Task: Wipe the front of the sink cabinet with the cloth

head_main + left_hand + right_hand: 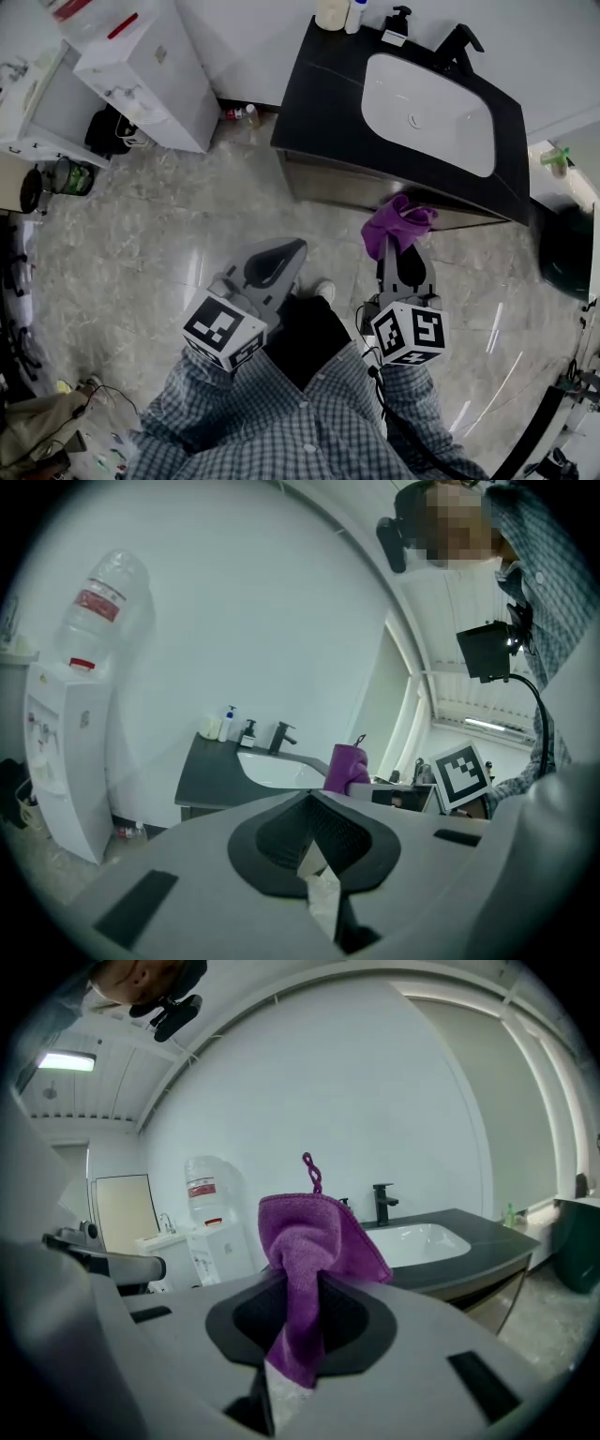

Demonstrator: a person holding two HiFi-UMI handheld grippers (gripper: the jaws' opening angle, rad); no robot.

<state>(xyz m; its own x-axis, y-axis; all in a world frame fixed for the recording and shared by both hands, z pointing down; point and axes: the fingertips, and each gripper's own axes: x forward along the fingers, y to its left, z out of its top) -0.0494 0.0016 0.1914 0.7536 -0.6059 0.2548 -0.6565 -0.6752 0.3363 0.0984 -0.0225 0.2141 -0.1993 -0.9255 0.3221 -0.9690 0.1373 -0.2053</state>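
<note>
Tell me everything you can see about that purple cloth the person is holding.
The cloth is purple and fuzzy, like microfibre, with a stitched edge and a small twisted hanging loop at one corner. It is bunched up and pinched between the shut jaws of the right gripper, its loose folds sticking out past the jaw tips. In the head view it sits near the sink cabinet's front, seemingly not touching it.
</note>
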